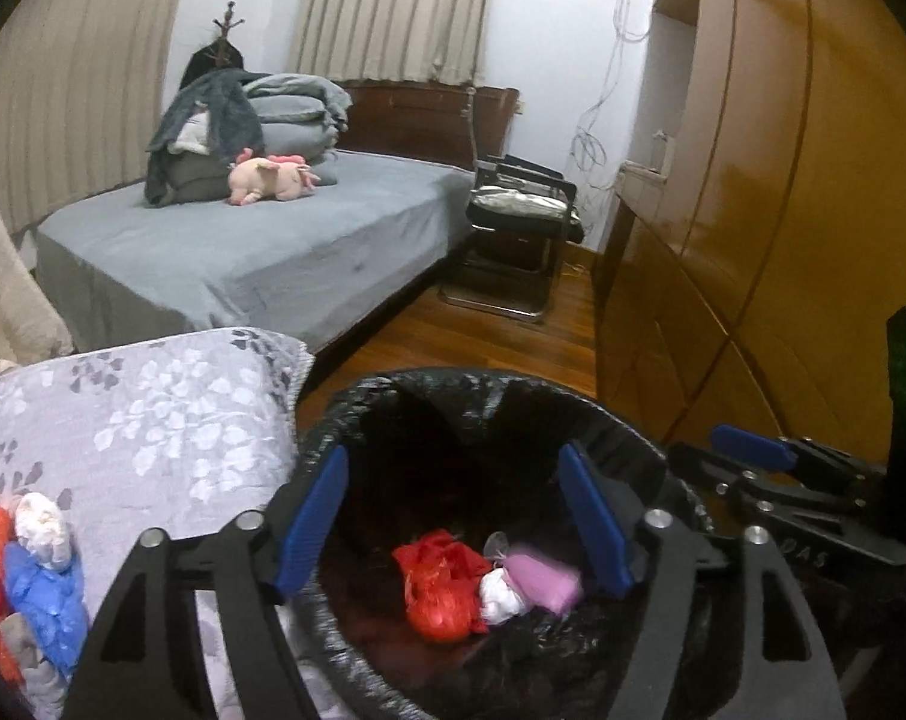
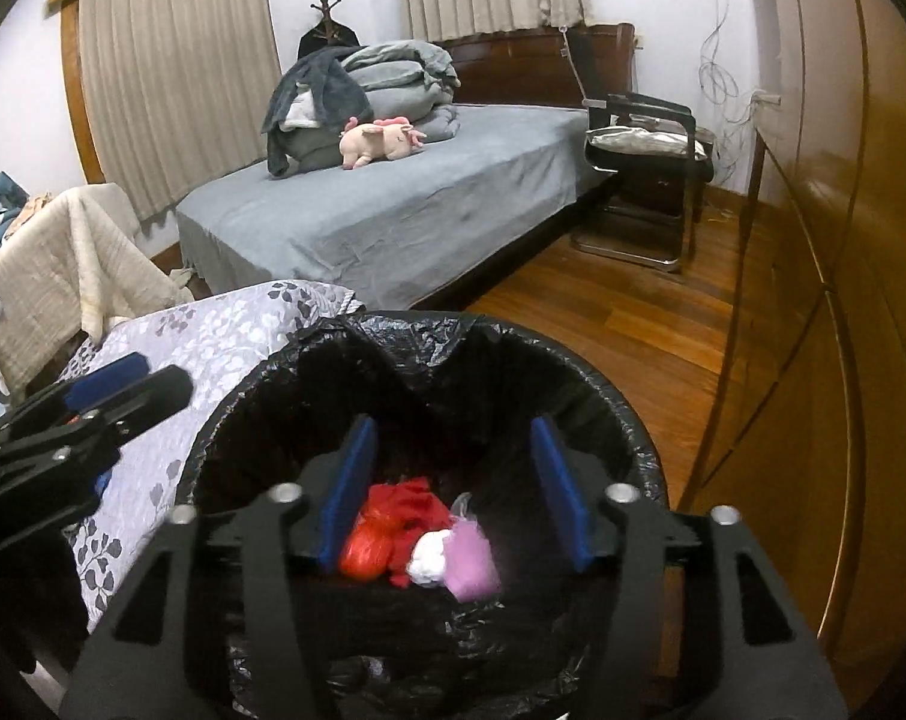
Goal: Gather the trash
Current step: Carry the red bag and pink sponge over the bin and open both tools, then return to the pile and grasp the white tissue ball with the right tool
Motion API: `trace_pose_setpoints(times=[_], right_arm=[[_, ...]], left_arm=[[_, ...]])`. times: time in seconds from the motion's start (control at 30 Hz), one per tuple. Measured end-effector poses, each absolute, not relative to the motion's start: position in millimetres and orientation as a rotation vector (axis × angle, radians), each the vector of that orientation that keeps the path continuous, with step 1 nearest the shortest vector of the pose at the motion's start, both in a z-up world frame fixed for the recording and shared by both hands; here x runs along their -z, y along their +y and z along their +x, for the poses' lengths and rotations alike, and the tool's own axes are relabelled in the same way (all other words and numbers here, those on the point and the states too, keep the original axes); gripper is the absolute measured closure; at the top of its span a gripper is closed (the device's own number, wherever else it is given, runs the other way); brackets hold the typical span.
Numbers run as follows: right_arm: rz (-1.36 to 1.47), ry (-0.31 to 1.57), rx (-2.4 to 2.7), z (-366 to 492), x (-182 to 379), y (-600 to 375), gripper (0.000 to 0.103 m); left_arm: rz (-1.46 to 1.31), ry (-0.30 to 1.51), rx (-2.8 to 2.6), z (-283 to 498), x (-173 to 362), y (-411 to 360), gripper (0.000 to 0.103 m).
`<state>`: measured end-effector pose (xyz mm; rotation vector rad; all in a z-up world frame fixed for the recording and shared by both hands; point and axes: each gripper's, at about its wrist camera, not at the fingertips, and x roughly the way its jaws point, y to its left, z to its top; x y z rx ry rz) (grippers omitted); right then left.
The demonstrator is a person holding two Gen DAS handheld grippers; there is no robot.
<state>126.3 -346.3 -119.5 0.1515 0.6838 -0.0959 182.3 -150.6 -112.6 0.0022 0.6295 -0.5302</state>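
Black plastic liner covers the round trash bin (image 1: 633, 426), which stands on the wooden floor (image 2: 621, 312) beside a grey floral cushion (image 1: 153, 414). Both grippers hang over its mouth. The left gripper (image 1: 453, 516) has its blue fingers (image 1: 312, 516) spread wide with nothing between them, and the right gripper (image 2: 453, 492) is likewise released. Down in the bin lie a red plastic bag (image 1: 438, 588), a white crumpled wad (image 2: 429, 561) and a pink bag (image 1: 543, 582), touching one another.
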Motion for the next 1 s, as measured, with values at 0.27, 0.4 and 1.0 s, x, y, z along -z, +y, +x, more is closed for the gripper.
trace_pose_setpoints(times=[0.27, 0.4, 1.0], right_arm=[[0.131, 0.635, 0.061, 128, 101, -320, 0.007], [0.138, 0.625, 0.014, 136, 95, -299, 0.006], [0.047, 0.626, -0.265, 191, 100, -142, 0.006]], left_arm=[[-0.01, 0.578, 0.401, 173, 92, -99, 0.008], [-0.025, 0.565, 0.327, 168, 85, -61, 0.007], [-0.069, 0.56, -0.07, 154, 104, 118, 0.013]])
